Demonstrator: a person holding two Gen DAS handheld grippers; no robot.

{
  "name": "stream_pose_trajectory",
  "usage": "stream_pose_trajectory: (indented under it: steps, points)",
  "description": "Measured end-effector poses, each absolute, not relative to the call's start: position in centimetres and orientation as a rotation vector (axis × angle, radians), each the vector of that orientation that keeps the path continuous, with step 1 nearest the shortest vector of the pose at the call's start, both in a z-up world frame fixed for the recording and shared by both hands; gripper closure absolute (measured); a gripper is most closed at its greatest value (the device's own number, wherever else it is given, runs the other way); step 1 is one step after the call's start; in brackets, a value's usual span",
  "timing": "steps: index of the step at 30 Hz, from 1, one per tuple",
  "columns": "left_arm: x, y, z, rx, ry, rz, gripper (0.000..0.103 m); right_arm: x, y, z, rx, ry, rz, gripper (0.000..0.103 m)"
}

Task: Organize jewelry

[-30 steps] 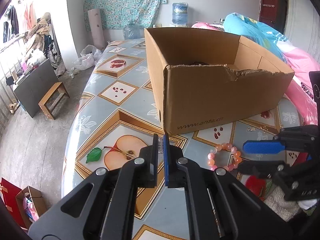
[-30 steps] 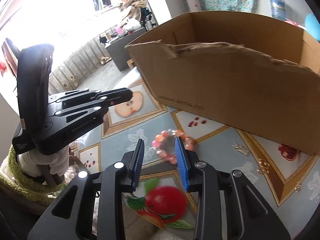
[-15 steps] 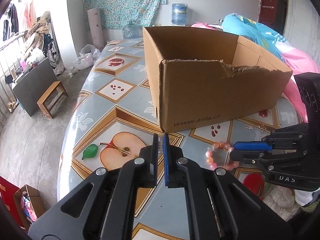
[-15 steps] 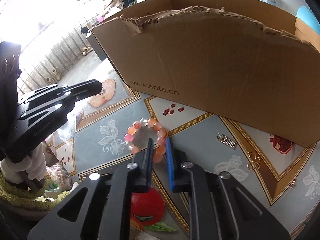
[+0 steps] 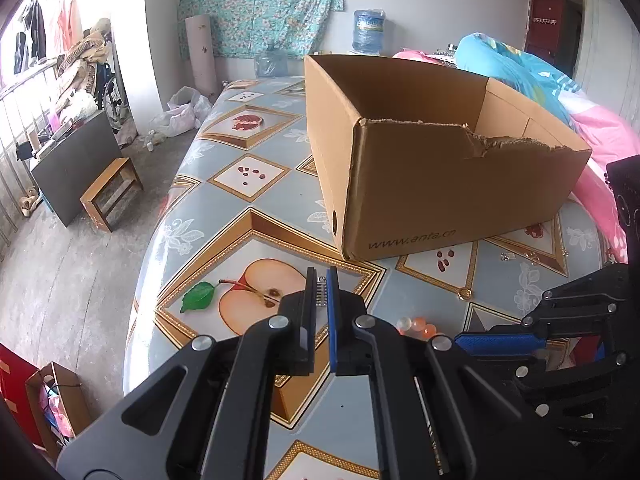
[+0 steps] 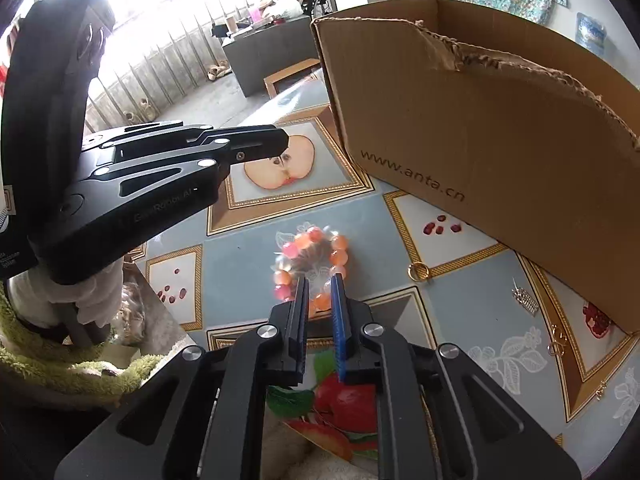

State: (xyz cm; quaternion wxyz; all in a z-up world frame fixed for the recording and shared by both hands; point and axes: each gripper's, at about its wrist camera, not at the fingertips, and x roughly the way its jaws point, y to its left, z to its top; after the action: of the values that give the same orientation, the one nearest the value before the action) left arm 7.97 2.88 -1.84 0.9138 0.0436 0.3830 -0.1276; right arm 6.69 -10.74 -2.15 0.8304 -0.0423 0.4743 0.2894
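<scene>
Our left tongs (image 5: 319,280) are pressed together on a small silver clip (image 5: 320,291). We judge they hold it above the apple picture only to wait until it can go to the box (image 5: 440,184), which is open at the top and stands just behind, on the far right. Our right tongs (image 6: 320,284) have just been closing, and now they pinch the near side of the bead bracelet (image 6: 316,236); one orange bead sits between the pads. The rest of the bracelet lies, or perhaps hangs a little, over the table (image 5: 224,168), near the front wall of the box. We think the grip is at the near side because this side is easiest to reach.

Other pieces lie on the table to the right: a gold ring (image 6: 418,270), a silver comb piece (image 6: 525,300) and small earrings (image 6: 558,342). The table has a shiny cover with fruit pictures. In the room we see a flowered cloth (image 5: 260,4) on the far wall, a water bottle (image 5: 368,32), a wooden stool (image 5: 110,192) on the left and bright bedding (image 5: 520,68) on the far right
</scene>
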Motion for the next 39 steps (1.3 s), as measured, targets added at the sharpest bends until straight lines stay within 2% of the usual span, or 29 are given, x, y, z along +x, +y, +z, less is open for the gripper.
stream_pose_trajectory:
  steps: [3, 19, 22, 23, 39]
  points:
    - [7.9, 2.8, -1.9, 0.090, 0.789, -0.267, 0.099, 7.1, -12.7, -0.9, -0.007, 0.947, 0.588, 0.082]
    - [8.0, 2.8, -2.0, 0.083, 0.793, -0.269, 0.099, 9.1, -12.1, -3.2, -0.097, 0.909, 0.364, 0.082]
    - [8.1, 2.8, -2.1, 0.081, 0.795, -0.268, 0.099, 8.5, -12.7, -3.5, -0.126, 0.889, 0.346, 0.084]
    - [8.2, 2.9, -2.1, 0.081, 0.796, -0.268, 0.099, 8.5, -12.6, -3.5, -0.124, 0.889, 0.351, 0.091]
    - [8.0, 3.0, -1.6, 0.089, 0.783, -0.262, 0.099, 7.5, -14.9, -2.1, -0.074, 0.855, 0.383, 0.091]
